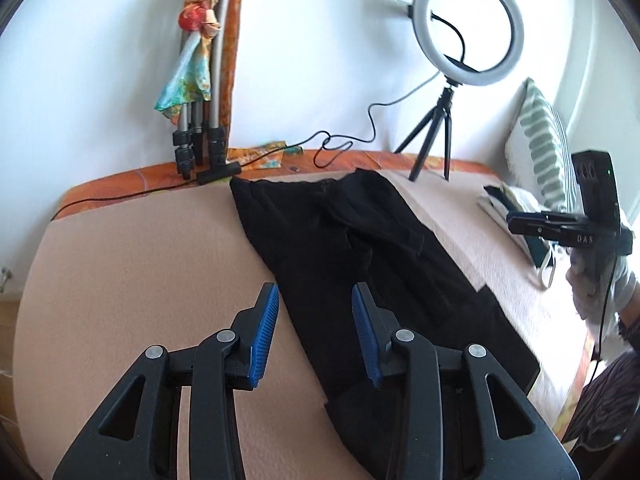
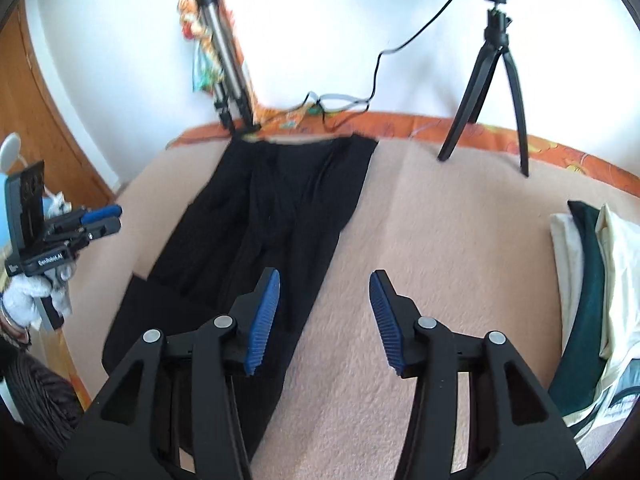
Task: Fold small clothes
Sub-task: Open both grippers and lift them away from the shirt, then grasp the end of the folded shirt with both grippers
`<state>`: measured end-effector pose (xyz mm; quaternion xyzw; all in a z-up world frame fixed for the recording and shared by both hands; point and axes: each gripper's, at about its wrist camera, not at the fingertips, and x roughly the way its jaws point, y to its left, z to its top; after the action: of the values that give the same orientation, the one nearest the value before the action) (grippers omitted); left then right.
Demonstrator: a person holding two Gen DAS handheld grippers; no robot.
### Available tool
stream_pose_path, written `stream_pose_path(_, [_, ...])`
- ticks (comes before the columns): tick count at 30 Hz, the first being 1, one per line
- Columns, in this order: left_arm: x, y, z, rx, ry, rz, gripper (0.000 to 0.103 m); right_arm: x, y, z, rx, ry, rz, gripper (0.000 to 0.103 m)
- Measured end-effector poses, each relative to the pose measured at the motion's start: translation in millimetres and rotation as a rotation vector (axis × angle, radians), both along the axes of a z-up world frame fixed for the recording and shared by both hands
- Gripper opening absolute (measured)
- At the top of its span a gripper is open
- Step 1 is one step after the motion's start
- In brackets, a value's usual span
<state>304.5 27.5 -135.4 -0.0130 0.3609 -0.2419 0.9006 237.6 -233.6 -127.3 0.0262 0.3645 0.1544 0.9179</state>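
White wall rises behind the bed (image 1: 120, 264), which is covered with a pinkish-beige blanket over an orange patterned sheet (image 1: 360, 158) that shows along the far edge. On the blanket lies the black garment (image 1: 344, 240), a pair of dark leggings or tights stretched lengthwise from the far edge toward me, lying flat with a few soft creases.

My left fingers (image 1: 316, 336) hang above the near part of the garment, blue pads parted, with nothing between them; the black cloth lies below the gap and under the right-hand pad. My right fingers (image 2: 324, 320) are released too, spread apart over the garment's right edge, with bare blanket beneath the gap. From the left camera my gloved right hand (image 1: 600, 284) shows at the right edge, holding its gripper clear of the cloth.

A ring light (image 1: 468, 28) on a small black tripod stands on the bed's far side, its cable trailing along the sheet. A folded metal tripod (image 1: 204, 120) draped with a colourful scarf leans against the wall. A striped pillow (image 1: 544, 148) and a stack of folded clothes (image 2: 592, 300) sit to the right, well apart from the garment.
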Motion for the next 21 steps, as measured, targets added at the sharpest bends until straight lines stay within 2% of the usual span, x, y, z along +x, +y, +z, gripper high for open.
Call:
stream_pose_path(3, [19.2,5.1,1.9,-0.039,0.033,0.008,0.041,14.9,3.3,6.0,-0.032,0.002,0.008,0.051])
stream_pose_path(8, [53.5,14.9,0.1,-0.12,0.087,0.049,0.041,54.4,-6.3,9.8,0.0,0.052,-0.017,0.051])
stream_pose_path(13, [86.8,16.6,-5.9,-0.153,0.128,0.061,0.045,101.8,-15.3,3.0,0.041,0.134,-0.021,0.051])
stream_pose_path(17, [112.0,16.6,-15.8,-0.176,0.161,0.066,0.045,135.5,-18.5,-7.6,0.098,0.171,-0.015,0.051])
stream_pose_path(21, [135.4,11.0,-30.5,-0.173,0.201,0.05,0.045,165.0,-15.9,-20.3,0.105,0.195,-0.009,0.051])
